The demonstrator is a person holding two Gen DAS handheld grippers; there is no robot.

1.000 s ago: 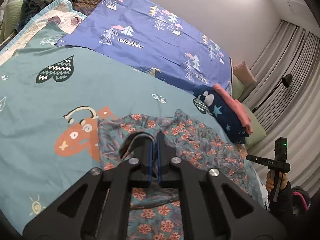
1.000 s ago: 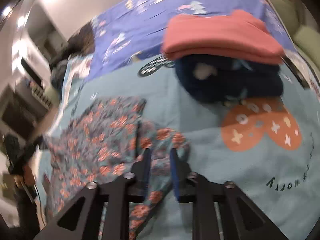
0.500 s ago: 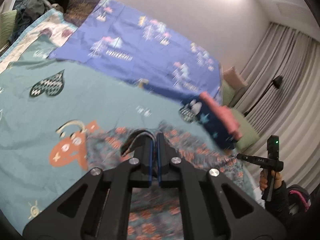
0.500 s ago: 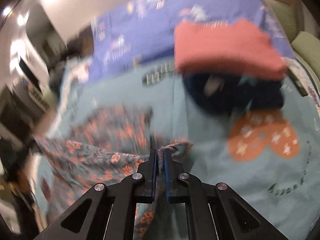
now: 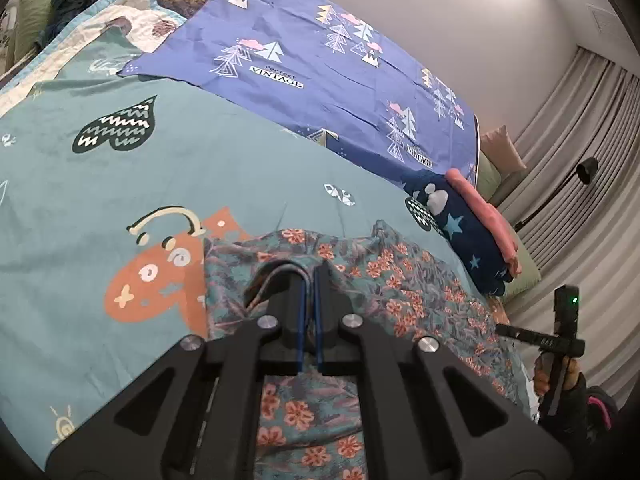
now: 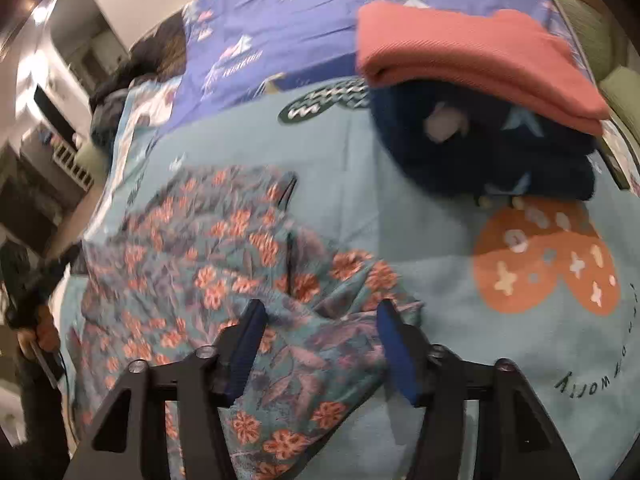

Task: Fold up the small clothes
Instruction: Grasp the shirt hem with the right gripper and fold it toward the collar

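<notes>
A teal floral garment (image 5: 400,280) lies crumpled on the teal bedspread (image 5: 200,168). My left gripper (image 5: 310,280) is shut on a folded edge of it, and the cloth loops up around the fingertips. In the right wrist view the same floral garment (image 6: 208,248) spreads out to the left. My right gripper (image 6: 320,312) hangs over its near corner. Its jaws are opening, its blue pads (image 6: 394,336) stand apart, and the cloth lies slack between and under them, free of the pads.
A folded pink garment (image 6: 472,52) rests on a folded navy one (image 6: 488,152) at the far right of the bed. A purple sheet (image 5: 320,60) covers the back. A hand holding the other gripper (image 5: 560,340) shows at the bed's right edge, with curtains behind it.
The right gripper closed on the garment's corner half a second ago and now stands open, with the corner lying on the bed. The left gripper stays shut on its edge.
</notes>
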